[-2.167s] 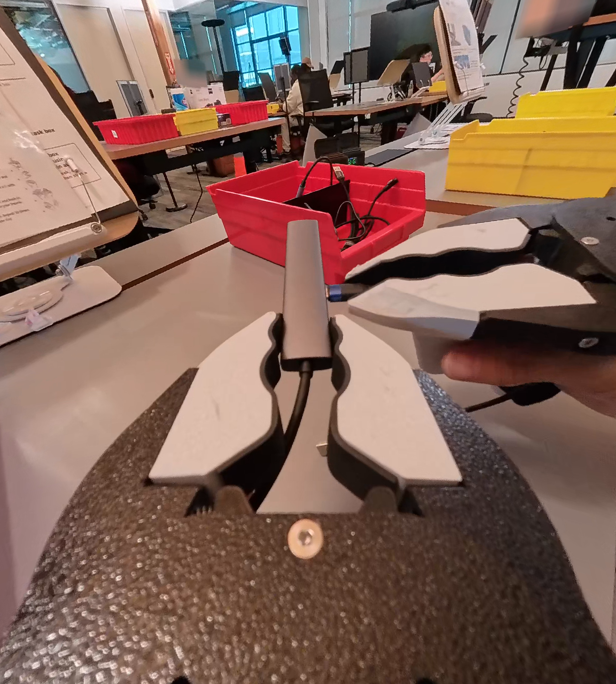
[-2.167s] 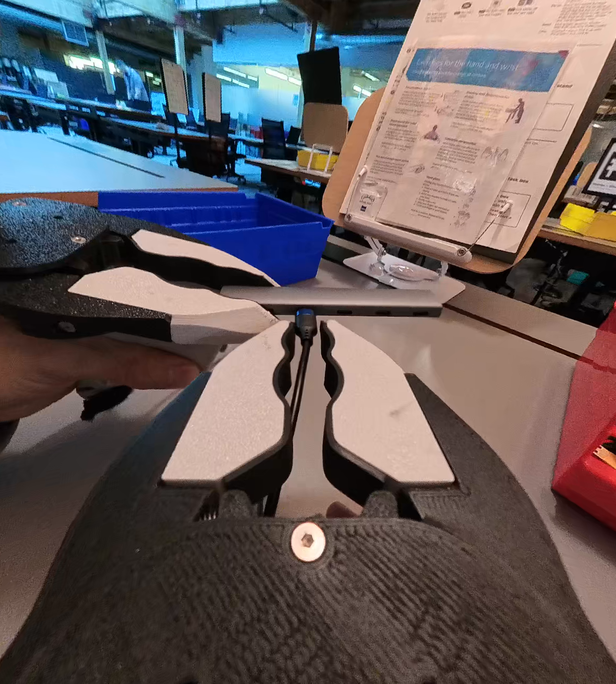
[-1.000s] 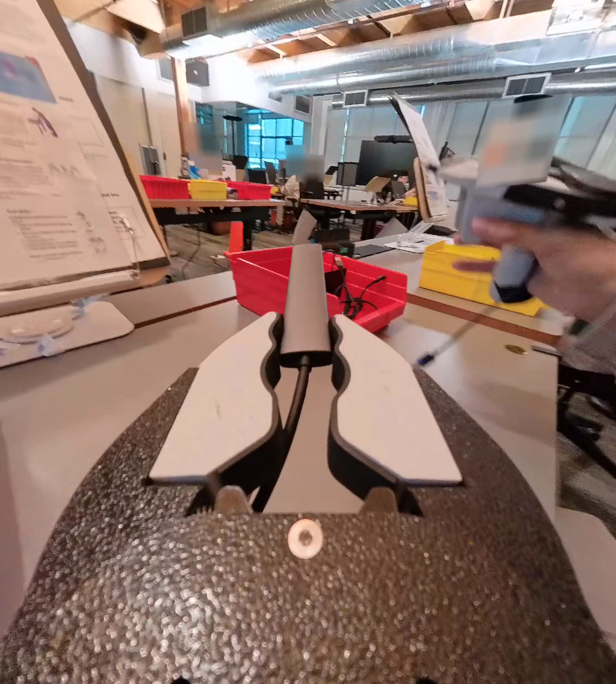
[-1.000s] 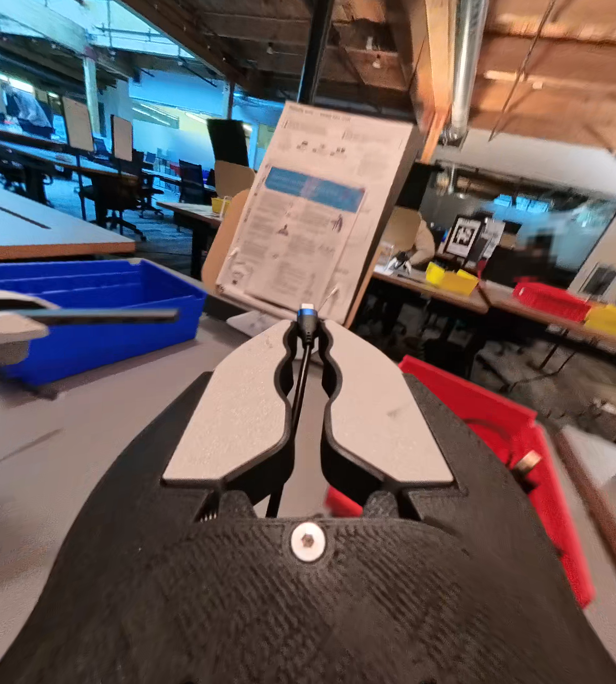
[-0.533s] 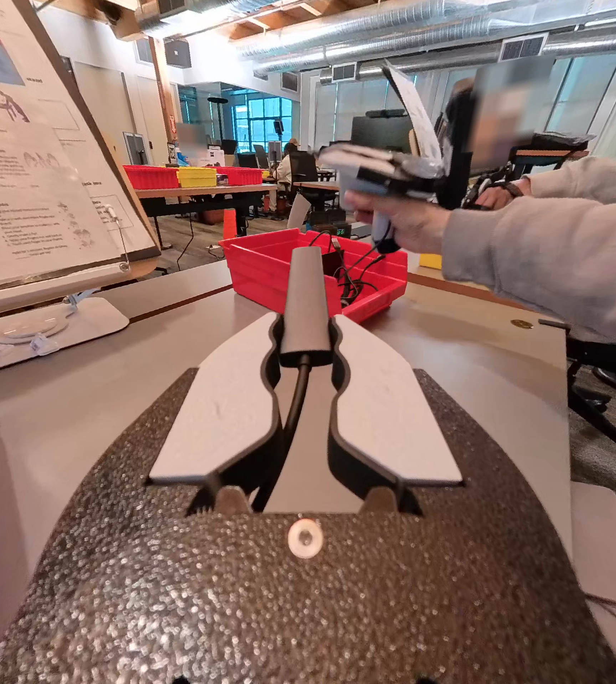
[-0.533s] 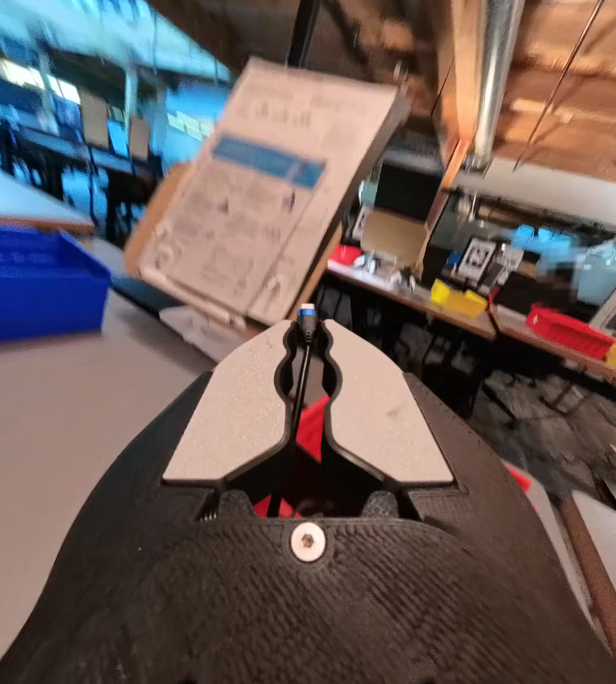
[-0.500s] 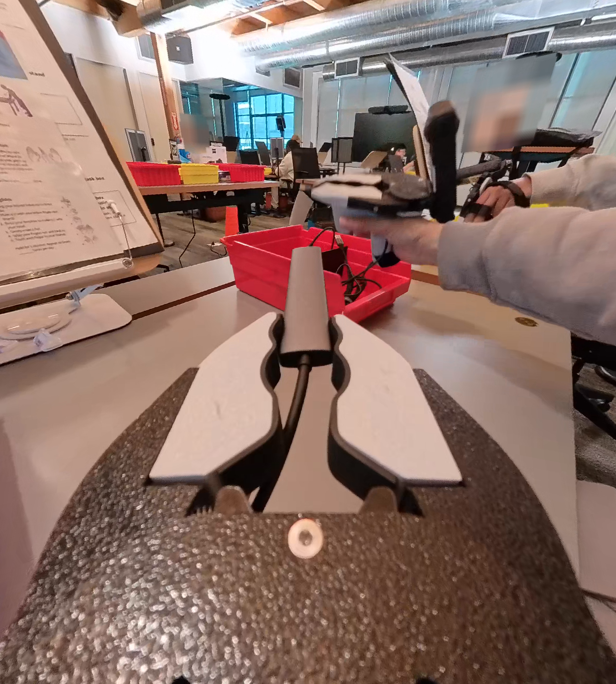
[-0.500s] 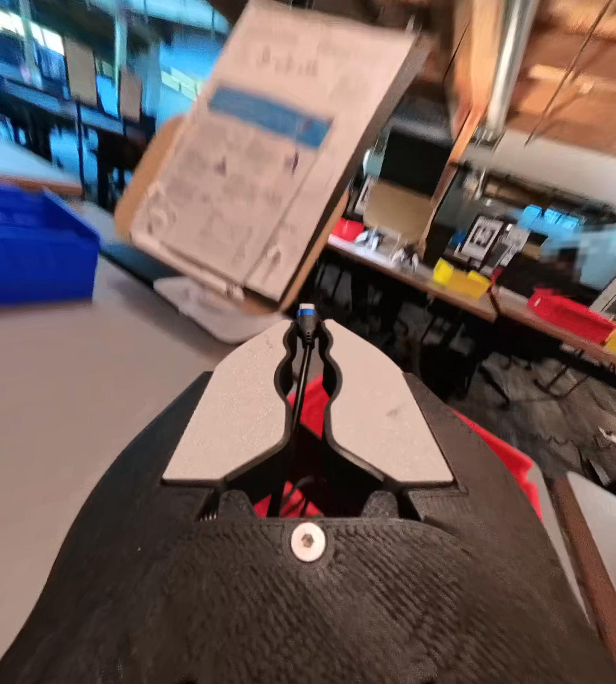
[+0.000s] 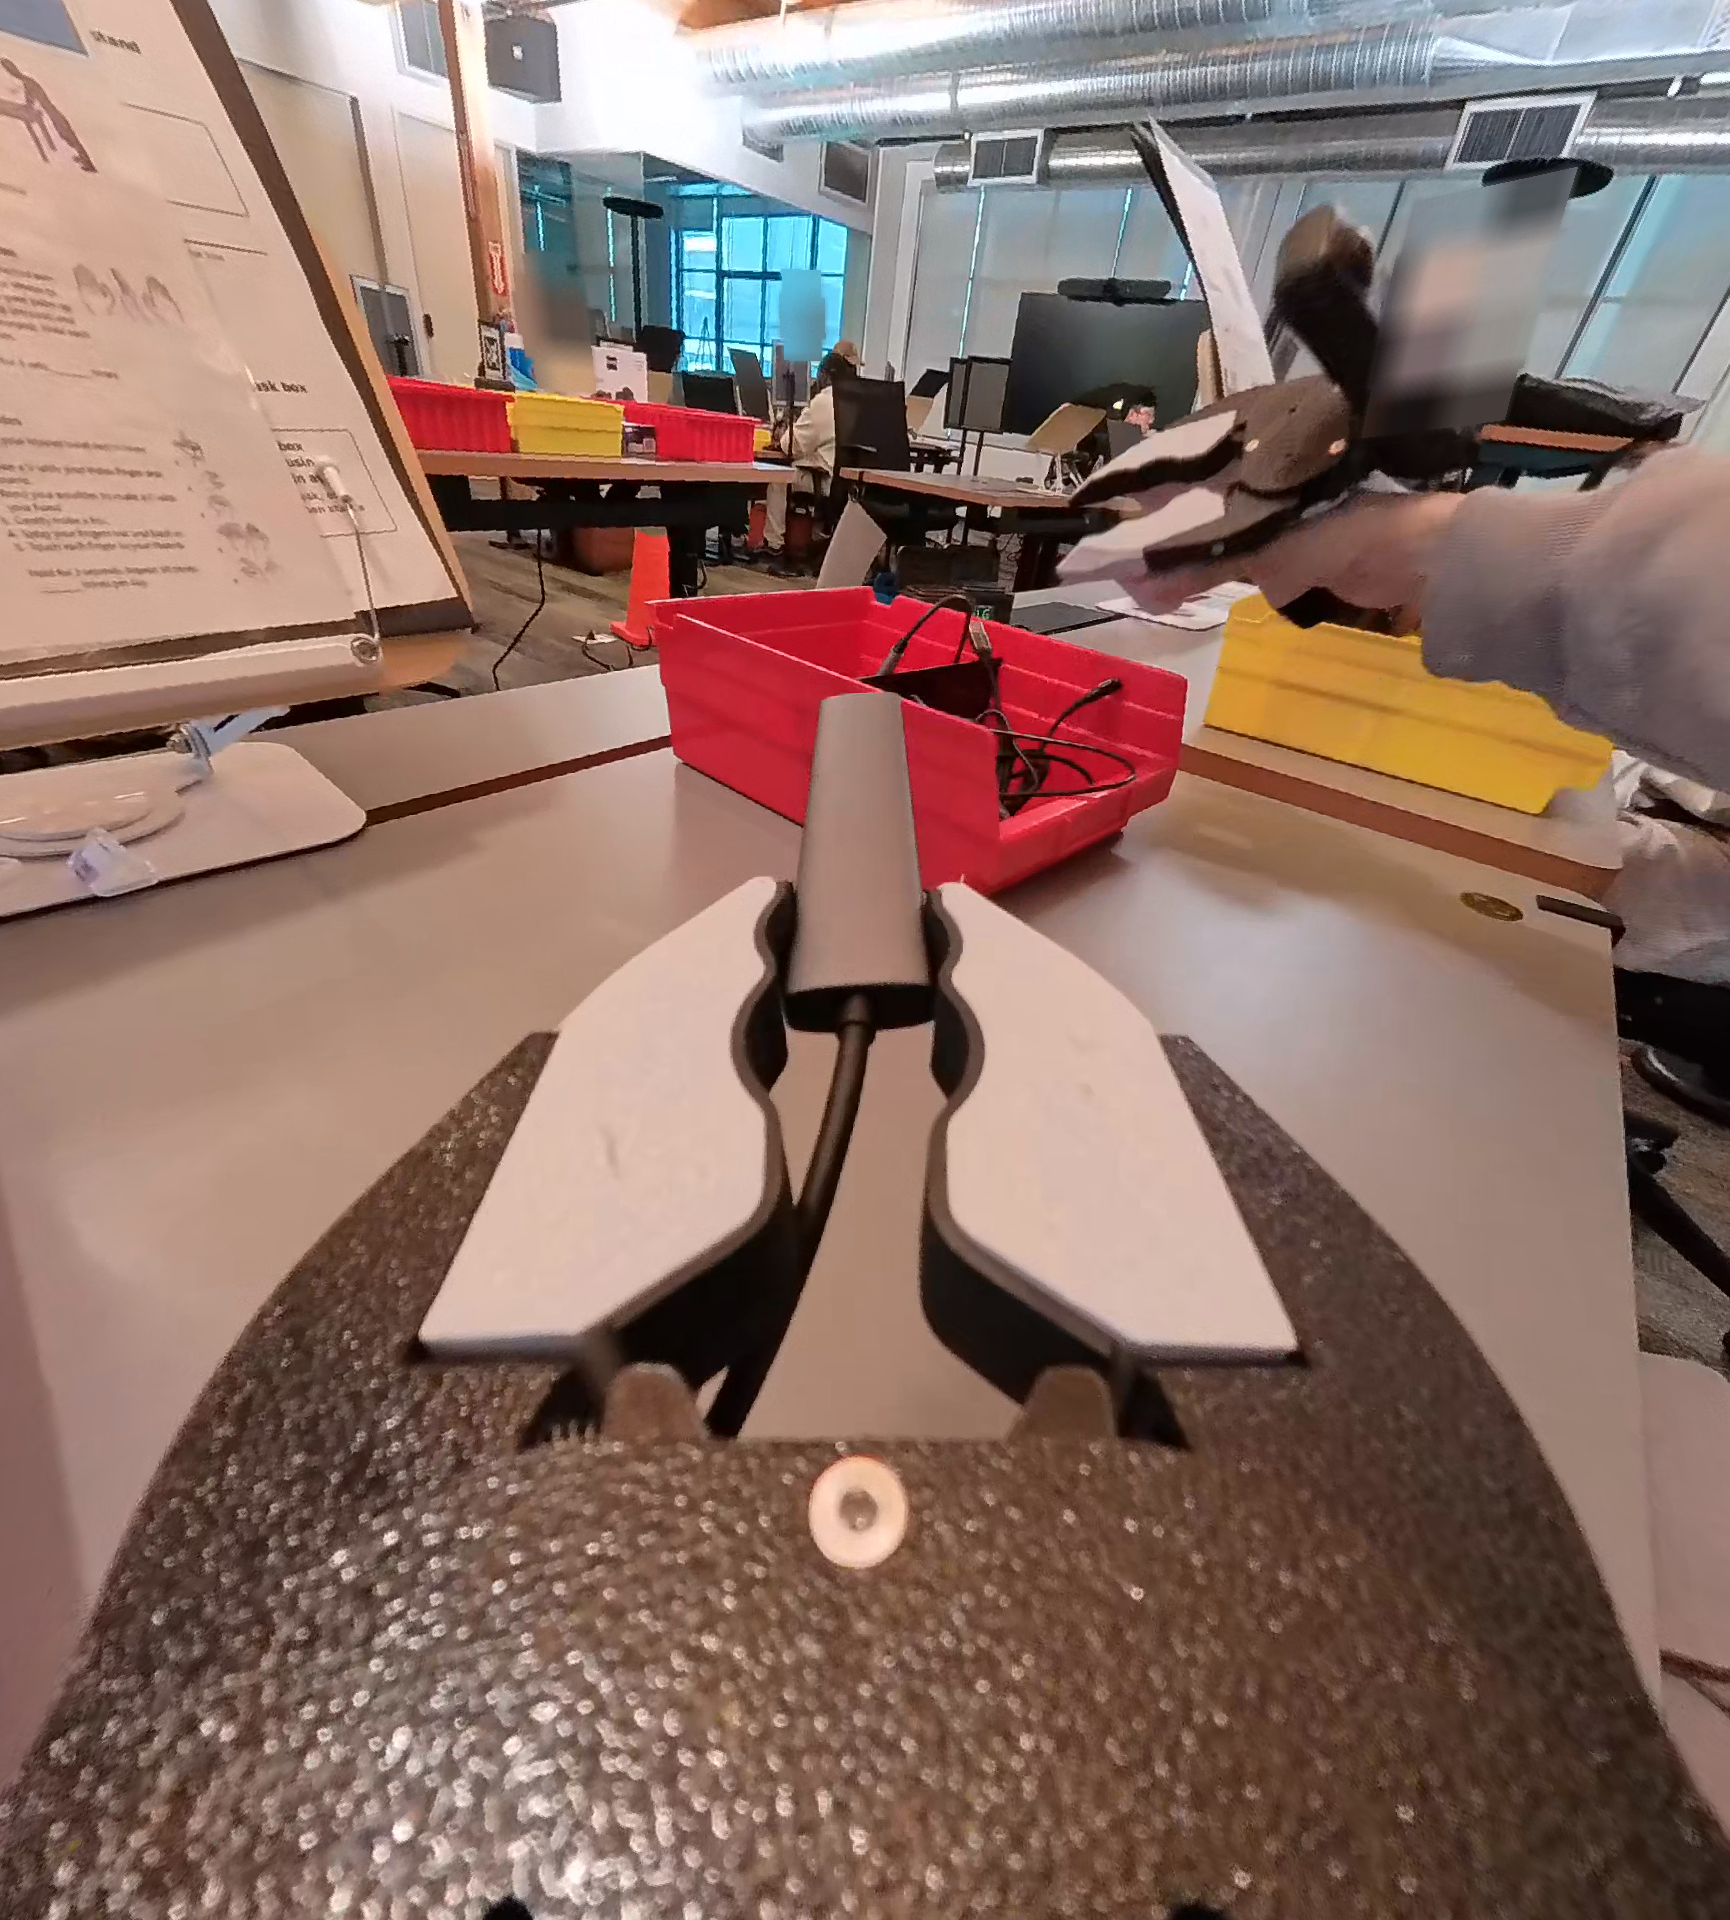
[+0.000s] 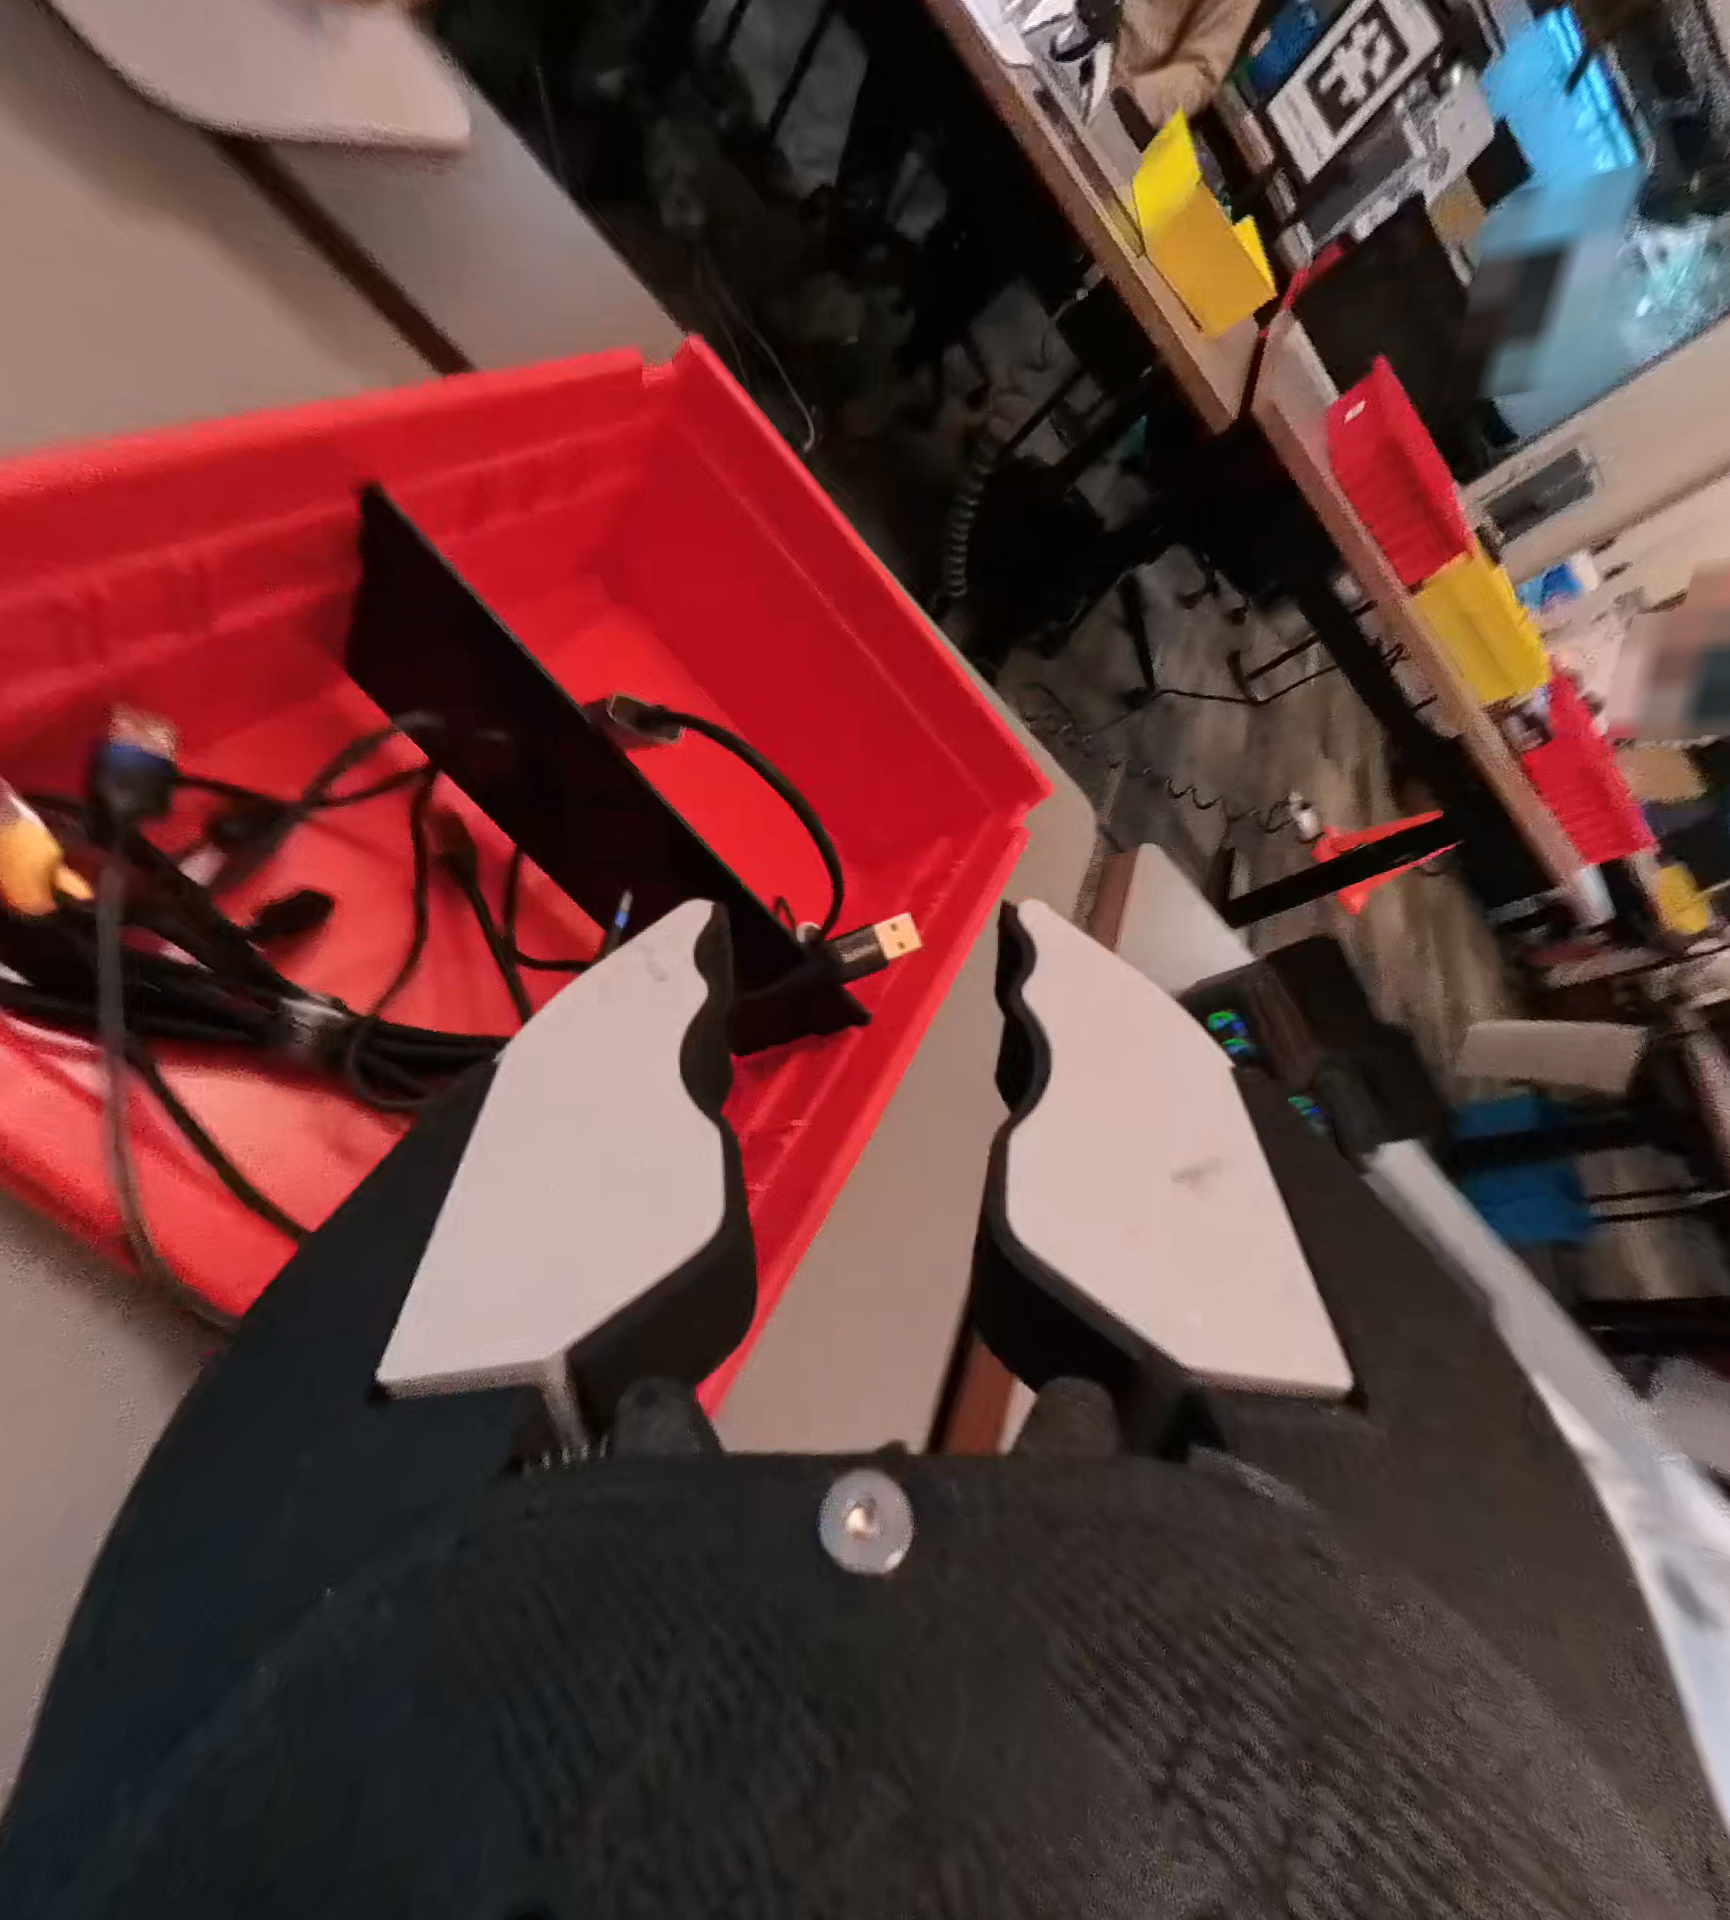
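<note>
My left gripper point(image 9: 856, 899) is shut on a grey USB hub point(image 9: 856, 831) whose black cable point(image 9: 819, 1164) runs back between the fingers; it is held above the grey table point(image 9: 269, 987). My right gripper point(image 10: 856, 920) is open and empty, tilted down over the near right corner of a red bin point(image 10: 695, 499). The bin holds tangled black cables point(image 10: 217, 997), a black divider point(image 10: 549, 769) and a loose USB plug point(image 10: 876, 943). In the left wrist view the right gripper point(image 9: 1121, 520) hovers above and right of the red bin point(image 9: 767, 686), held by a hand in a grey sleeve point(image 9: 1619, 603).
A document stand with printed sheets point(image 9: 113, 364) on a white base point(image 9: 144, 821) stands at the left. A yellow bin point(image 9: 1380, 696) sits on the neighbouring table at the right. Office chair legs point(image 9: 1723, 1247) lie beyond the table's right edge. Further desks with red and yellow bins stand behind. Tip to tip, the grippers are about 40 cm apart.
My right gripper let go of the thin black cable, opened, and swung down over the red bin. My left gripper stays shut on the hub, barely moved.
</note>
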Available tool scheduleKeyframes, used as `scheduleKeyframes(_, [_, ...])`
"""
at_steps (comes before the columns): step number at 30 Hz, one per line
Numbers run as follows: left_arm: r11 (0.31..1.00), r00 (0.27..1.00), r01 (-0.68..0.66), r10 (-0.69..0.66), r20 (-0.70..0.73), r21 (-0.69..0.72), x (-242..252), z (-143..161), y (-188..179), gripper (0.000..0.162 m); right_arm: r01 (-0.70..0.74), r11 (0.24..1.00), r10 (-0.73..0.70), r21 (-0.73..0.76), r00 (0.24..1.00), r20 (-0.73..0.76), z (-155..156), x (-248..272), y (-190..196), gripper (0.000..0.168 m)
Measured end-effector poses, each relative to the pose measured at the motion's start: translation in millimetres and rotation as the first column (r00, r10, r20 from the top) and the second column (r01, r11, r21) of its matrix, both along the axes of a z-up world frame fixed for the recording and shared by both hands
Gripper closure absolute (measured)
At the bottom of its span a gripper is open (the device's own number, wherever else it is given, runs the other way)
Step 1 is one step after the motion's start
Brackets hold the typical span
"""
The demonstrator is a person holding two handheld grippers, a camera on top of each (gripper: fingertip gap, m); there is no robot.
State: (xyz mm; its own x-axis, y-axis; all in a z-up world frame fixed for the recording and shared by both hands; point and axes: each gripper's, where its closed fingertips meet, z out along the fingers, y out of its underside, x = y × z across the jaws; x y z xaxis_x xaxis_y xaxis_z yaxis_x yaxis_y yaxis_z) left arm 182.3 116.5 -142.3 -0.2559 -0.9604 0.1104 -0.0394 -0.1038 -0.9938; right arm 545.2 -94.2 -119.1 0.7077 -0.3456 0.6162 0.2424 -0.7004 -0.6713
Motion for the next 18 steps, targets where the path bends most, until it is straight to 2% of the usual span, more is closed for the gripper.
scheduleKeyframes(2, [1.000, 1.000, 0.012, -0.012, -0.002, 0.005, 0.2, -0.5, -3.3, 0.139, 0.007, 0.994, 0.007, 0.108, 0.992, -0.127, 4.5, -27.5, 9.8, 0.118])
scheduleKeyframes(3, [1.000, 1.000, 0.022, -0.022, -0.001, 0.008, 0.0, -0.1, -5.6, 0.139, -0.027, 0.986, 0.065, 0.166, 0.971, -0.231, 0.5, -56.1, 23.0, 0.117])
scheduleKeyframes(4, [0.999, 0.999, 0.034, -0.034, 0.005, 0.012, -0.2, 0.7, -8.3, 0.139, -0.102, 0.969, 0.180, 0.224, 0.914, -0.362, -8.1, -97.8, 40.2, 0.115])
scheduleKeyframes(5, [0.999, 0.999, 0.047, -0.047, 0.013, 0.017, -0.6, 1.4, -11.0, 0.139, -0.163, 0.937, 0.302, 0.310, 0.825, -0.477, -14.8, -143.6, 57.6, 0.114])
scheduleKeyframes(6, [0.998, 0.998, 0.063, -0.064, 0.026, 0.021, -1.0, 2.5, -14.4, 0.139, -0.176, 0.890, 0.399, 0.421, 0.747, -0.532, -16.0, -182.9, 73.6, 0.112])
scheduleKeyframes(8, [0.992, 0.989, 0.127, -0.129, 0.067, 0.026, -4.0, 5.1, -25.0, 0.139, -0.179, 0.698, 0.651, 0.694, 0.563, -0.509, -6.3, -259.1, 100.6, 0.112])
scheduleKeyframes(10, [0.964, 0.956, 0.266, -0.267, 0.120, 0.023, -12.6, 9.9, -43.8, 0.139, -0.171, 0.504, 0.827, 0.847, 0.379, -0.415, 2.2, -315.4, 112.6, 0.111])
scheduleKeyframes(11, [0.933, 0.924, 0.359, -0.358, 0.137, 0.015, -19.4, 12.0, -54.8, 0.139, -0.199, 0.439, 0.872, 0.876, 0.327, -0.363, 3.5, -333.4, 114.0, 0.111])
scheduleKeyframes(14, [0.833, 0.823, 0.552, -0.549, 0.147, 0.020, -39.0, 13.3, -75.6, 0.139, -0.403, 0.322, 0.935, 0.857, 0.279, -0.220, 5.1, -365.8, 106.5, 0.122])
scheduleKeyframes(16, [0.776, 0.769, 0.628, -0.629, 0.112, 0.047, -49.1, 8.4, -83.0, 0.139, -0.520, 0.312, 0.949, 0.795, 0.215, -0.232, -0.2, -382.9, 99.3, 0.126])
scheduleKeyframes(18, [0.751, 0.747, 0.657, -0.661, 0.075, 0.071, -53.4, 4.3, -85.7, 0.139, -0.596, 0.328, 0.944, 0.733, 0.173, -0.281, -7.7, -396.5, 95.2, 0.128])
